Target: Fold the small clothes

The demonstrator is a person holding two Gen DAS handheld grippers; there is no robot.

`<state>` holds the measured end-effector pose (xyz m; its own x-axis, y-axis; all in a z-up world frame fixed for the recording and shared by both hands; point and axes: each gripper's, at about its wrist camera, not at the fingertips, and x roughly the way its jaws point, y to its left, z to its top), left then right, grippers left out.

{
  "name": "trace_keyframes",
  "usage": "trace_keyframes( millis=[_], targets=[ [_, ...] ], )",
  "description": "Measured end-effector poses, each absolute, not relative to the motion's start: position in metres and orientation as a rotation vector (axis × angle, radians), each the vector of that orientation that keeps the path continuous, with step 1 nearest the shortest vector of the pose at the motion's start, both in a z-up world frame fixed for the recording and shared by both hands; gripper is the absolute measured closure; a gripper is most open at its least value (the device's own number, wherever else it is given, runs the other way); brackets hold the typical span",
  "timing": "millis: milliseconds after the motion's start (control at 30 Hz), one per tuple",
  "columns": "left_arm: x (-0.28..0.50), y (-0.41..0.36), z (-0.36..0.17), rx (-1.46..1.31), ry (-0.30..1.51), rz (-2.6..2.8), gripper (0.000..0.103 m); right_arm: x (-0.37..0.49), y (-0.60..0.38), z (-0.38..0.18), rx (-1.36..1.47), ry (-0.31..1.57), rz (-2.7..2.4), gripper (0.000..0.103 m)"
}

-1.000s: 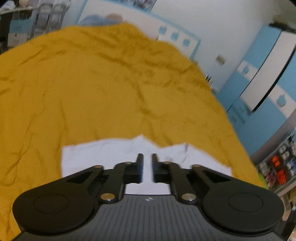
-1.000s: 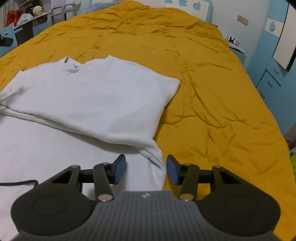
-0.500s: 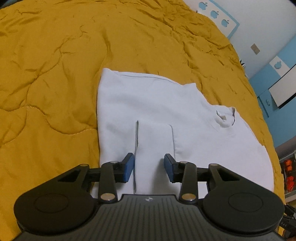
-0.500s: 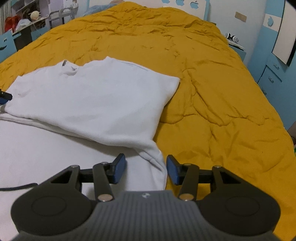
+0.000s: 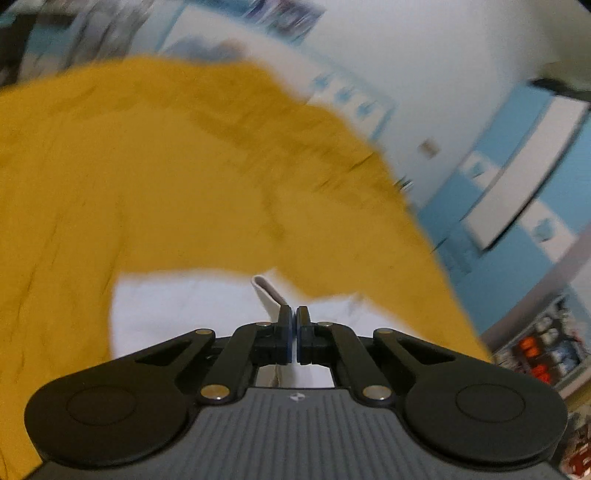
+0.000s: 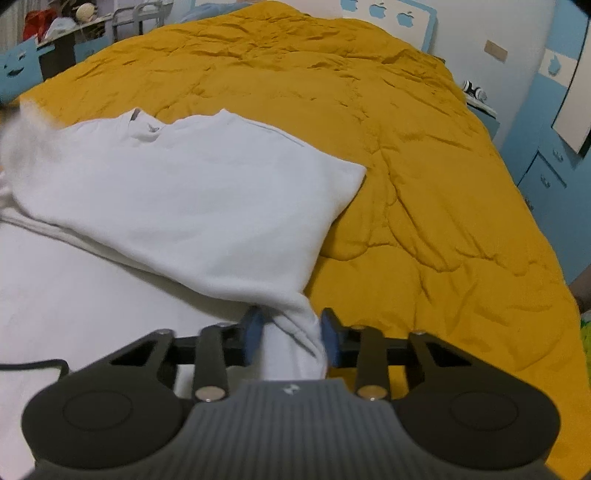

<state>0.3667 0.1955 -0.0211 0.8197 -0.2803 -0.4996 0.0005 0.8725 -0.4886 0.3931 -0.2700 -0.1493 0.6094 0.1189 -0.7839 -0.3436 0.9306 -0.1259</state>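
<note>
A white shirt lies partly folded on a mustard-yellow bedspread. My right gripper is at the shirt's near right corner. Its jaws are closing, and the blue pads press a bunched fold of white cloth between them. In the blurred left wrist view my left gripper is shut, and a strip of the white shirt stands up from between its fingertips. More white cloth spreads below and to its left. In the right wrist view the shirt's far left edge is blurred and raised.
The bedspread fills most of both views. Blue cabinets stand to the right, and a headboard with apple shapes is at the far end. A cluttered shelf sits at the back left. A black cable crosses the near left.
My left gripper went from open over the flat shirt to shut on a strip of it, and its view swung upward. My right gripper's jaws narrowed onto the corner fold. The shirt's left edge rose.
</note>
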Motion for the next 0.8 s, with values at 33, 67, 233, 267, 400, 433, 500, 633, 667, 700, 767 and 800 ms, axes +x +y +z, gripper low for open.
trace_keyframes(
  millis=[33, 67, 233, 267, 400, 433, 500, 633, 667, 700, 767, 800],
  targets=[
    [0.364, 0.192, -0.007, -0.475, 0.565, -0.164, 0.102, 0.392, -0.271, -0.147, -0.275, 0.871, 0.267, 0.089],
    [0.362, 0.191, 0.007, -0.451, 0.544, -0.167, 0.102, 0.391, -0.273, -0.145, -0.268, 0.863, 0.27, 0.09],
    [0.363, 0.206, -0.014, -0.391, 0.647, -0.038, 0.102, 0.383, -0.276, -0.138, -0.247, 0.842, 0.283, 0.094],
    [0.362, 0.213, -0.029, -0.401, 0.682, -0.009, 0.102, 0.383, -0.276, -0.139, -0.244, 0.847, 0.288, 0.094],
    [0.366, 0.234, -0.1, -0.41, 0.853, 0.113, 0.103, 0.383, -0.272, -0.147, -0.253, 0.884, 0.303, 0.095],
    [0.367, 0.236, -0.115, -0.415, 0.882, 0.118, 0.103, 0.383, -0.271, -0.148, -0.254, 0.896, 0.307, 0.095],
    [0.37, 0.232, -0.133, -0.403, 0.897, 0.115, 0.103, 0.382, -0.271, -0.148, -0.253, 0.905, 0.297, 0.093],
    [0.371, 0.228, -0.136, -0.386, 0.889, 0.121, 0.098, 0.379, -0.278, -0.138, -0.229, 0.919, 0.288, 0.089],
    [0.368, 0.23, -0.133, -0.377, 0.885, 0.121, 0.097, 0.377, -0.279, -0.134, -0.218, 0.916, 0.291, 0.089],
    [0.366, 0.231, -0.13, -0.37, 0.881, 0.124, 0.096, 0.375, -0.28, -0.128, -0.205, 0.91, 0.294, 0.089],
    [0.361, 0.24, -0.123, -0.377, 0.859, 0.108, 0.092, 0.374, -0.281, -0.117, -0.18, 0.895, 0.302, 0.089],
    [0.357, 0.241, -0.119, -0.384, 0.846, 0.098, 0.092, 0.375, -0.28, -0.112, -0.163, 0.886, 0.307, 0.089]
  ],
)
